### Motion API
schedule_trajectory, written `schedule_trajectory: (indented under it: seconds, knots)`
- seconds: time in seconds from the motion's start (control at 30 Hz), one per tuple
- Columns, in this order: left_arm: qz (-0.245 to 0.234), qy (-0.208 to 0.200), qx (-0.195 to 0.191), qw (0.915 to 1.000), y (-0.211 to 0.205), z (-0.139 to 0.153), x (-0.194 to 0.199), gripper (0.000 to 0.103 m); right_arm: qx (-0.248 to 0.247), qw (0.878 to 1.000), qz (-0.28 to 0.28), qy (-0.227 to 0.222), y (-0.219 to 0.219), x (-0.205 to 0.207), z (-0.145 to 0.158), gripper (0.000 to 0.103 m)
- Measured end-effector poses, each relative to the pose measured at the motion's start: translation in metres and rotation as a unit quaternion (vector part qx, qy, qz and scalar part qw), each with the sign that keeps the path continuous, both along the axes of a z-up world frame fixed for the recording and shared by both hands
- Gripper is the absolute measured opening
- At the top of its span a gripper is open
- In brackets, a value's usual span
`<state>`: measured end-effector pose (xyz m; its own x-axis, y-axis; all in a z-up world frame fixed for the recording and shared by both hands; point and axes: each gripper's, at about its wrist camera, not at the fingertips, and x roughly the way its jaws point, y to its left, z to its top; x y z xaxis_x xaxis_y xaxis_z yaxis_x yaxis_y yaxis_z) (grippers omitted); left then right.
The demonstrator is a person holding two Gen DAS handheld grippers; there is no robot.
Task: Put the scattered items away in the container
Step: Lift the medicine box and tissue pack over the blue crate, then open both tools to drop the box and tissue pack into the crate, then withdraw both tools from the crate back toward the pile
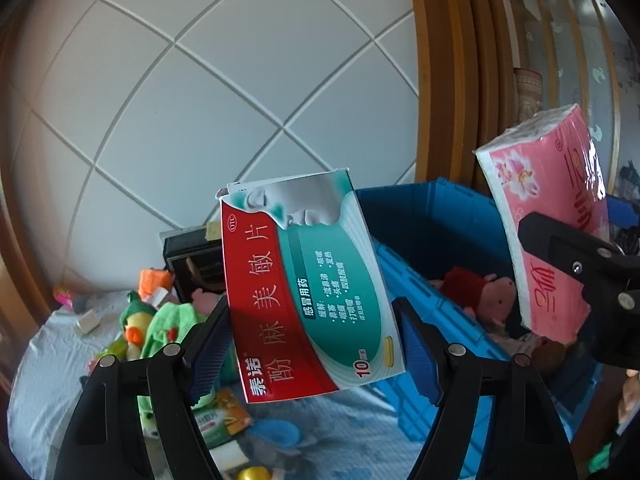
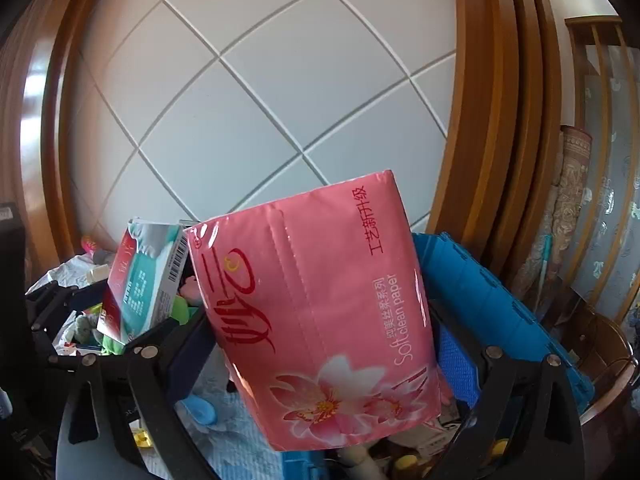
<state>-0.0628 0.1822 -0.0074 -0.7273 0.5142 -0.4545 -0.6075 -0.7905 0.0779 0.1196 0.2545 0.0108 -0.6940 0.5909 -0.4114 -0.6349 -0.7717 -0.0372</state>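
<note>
My left gripper (image 1: 314,348) is shut on a red, teal and white medicine box (image 1: 308,280), held upright in the air in front of the blue plastic crate (image 1: 432,216). My right gripper (image 2: 324,352) is shut on a pink tissue pack (image 2: 320,300) with flower print. In the left wrist view the tissue pack (image 1: 548,216) hangs above the crate's right side, with the black right gripper body beside it. From the right wrist view the medicine box (image 2: 144,276) shows to the left of the pack. A red and pink plush toy (image 1: 484,292) lies inside the crate.
Scattered items lie on a pale blue sheet (image 1: 52,360): a green plush (image 1: 160,328), a small green and orange box (image 1: 224,420), a white block (image 1: 86,322), a black box (image 1: 192,260). A padded white headboard (image 1: 180,80) with a wooden frame (image 1: 436,80) rises behind.
</note>
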Motion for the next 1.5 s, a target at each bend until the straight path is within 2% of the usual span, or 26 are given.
schedule_trajectory:
  seconds: [0.1,0.27,0.4,0.53,0.57,0.8,1.13,1.5]
  knots:
    - [-0.025,-0.013,0.000,0.9996,0.054,0.007,0.014,0.077,-0.014,0.999,-0.029,-0.012,0.039,0.039,-0.012,0.099]
    - [-0.051,-0.024,-0.025,0.9981,0.124,0.004,0.035,0.077,-0.047,0.997,-0.056,-0.024,0.086,0.083,-0.039,0.099]
    - [-0.058,-0.027,-0.044,0.9970,0.159,-0.001,0.055,0.077,-0.064,0.996,-0.063,-0.027,0.105,0.097,-0.052,0.099]
    - [-0.067,-0.029,-0.061,0.9955,0.173,-0.008,0.061,0.078,-0.076,0.995,-0.059,-0.024,0.119,0.106,-0.057,0.101]
    - [-0.071,-0.029,-0.063,0.9951,0.174,-0.009,0.063,0.081,-0.078,0.995,-0.056,-0.022,0.120,0.107,-0.058,0.101]
    - [-0.059,-0.030,-0.070,0.9953,0.167,-0.014,0.063,0.098,-0.079,0.995,-0.067,-0.008,0.128,0.113,-0.057,0.103]
    - [-0.038,-0.029,-0.054,0.9974,0.124,-0.013,0.056,0.098,-0.085,0.995,-0.052,-0.009,0.111,0.102,-0.060,0.103]
    - [0.013,-0.034,-0.032,0.9988,0.031,-0.011,0.026,0.098,-0.066,0.998,0.006,-0.009,0.041,0.043,-0.039,0.103]
